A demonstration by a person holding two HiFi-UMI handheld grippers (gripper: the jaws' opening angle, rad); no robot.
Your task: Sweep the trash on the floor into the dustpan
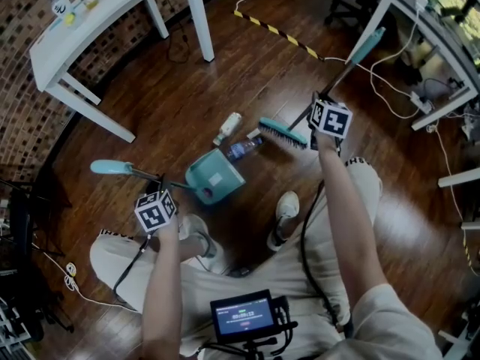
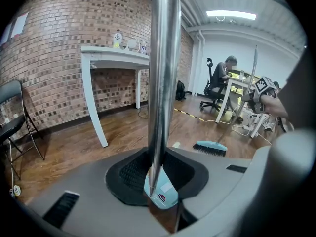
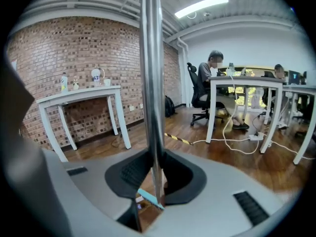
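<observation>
Between the jaws of the left tool [image 2: 159, 176] stood the dustpan pole [image 2: 164, 83], a smooth, shiny metal tube; the ribbed dark pads were closed tight on it. At the pole's lower end sat the dustpan [image 1: 215, 177], a boxy teal plastic pan resting on the floor [image 1: 187, 88]. A pale square patch and a small red-striped mark showed on the pan; no print on them could be read, and what lay inside it could not be made out.

The right tool [image 3: 157, 181] was likewise clamped on the broom pole [image 3: 151, 83], another bright metal tube. Its broom head [image 1: 283, 133], with a teal back and dark bristles, lay on the floor up and to the right of the pan.

A clear plastic bottle [image 1: 244, 149] with a blue label lay on its side between the bristles and the dustpan, just beside both. A white bottle [image 1: 228, 127] lay near it, just beyond the pan. The floor was of glossy dark wooden boards, with a yellow-and-black striped strip [image 1: 274, 30] farther out. A white surface [image 1: 97, 13] stood by a brick wall [image 2: 49, 58].
</observation>
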